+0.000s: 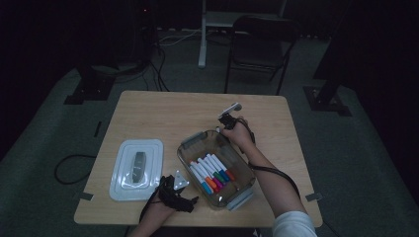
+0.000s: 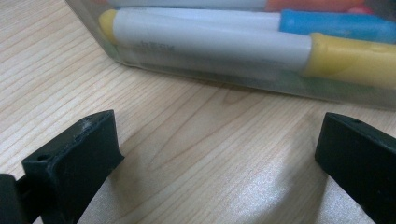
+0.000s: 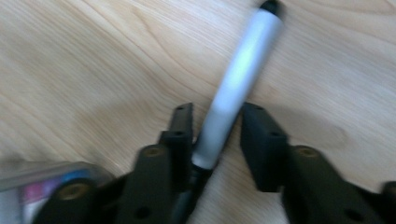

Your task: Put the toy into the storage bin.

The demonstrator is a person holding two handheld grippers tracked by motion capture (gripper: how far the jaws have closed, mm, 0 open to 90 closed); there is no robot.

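A white marker with a dark tip (image 3: 238,79) stands between the jaws of my right gripper (image 3: 215,126), which is shut on its lower barrel just above the wooden table. From above, that gripper (image 1: 228,120) is just beyond the far end of the clear container (image 1: 184,160), and the marker (image 1: 232,108) points away to the far right. Several coloured markers (image 1: 212,173) lie in the container. My left gripper (image 1: 190,193) rests at the container's near left side. Its jaws are open with bare wood between them (image 2: 215,154), facing the container wall (image 2: 210,77) and a yellow-capped marker (image 2: 210,42) behind it.
The container's pale lid (image 1: 136,169) with a grey handle lies flat on the table's left side. Bare wood spreads across the far half of the table (image 1: 173,108). A black chair (image 1: 262,44) and stand legs are on the floor beyond.
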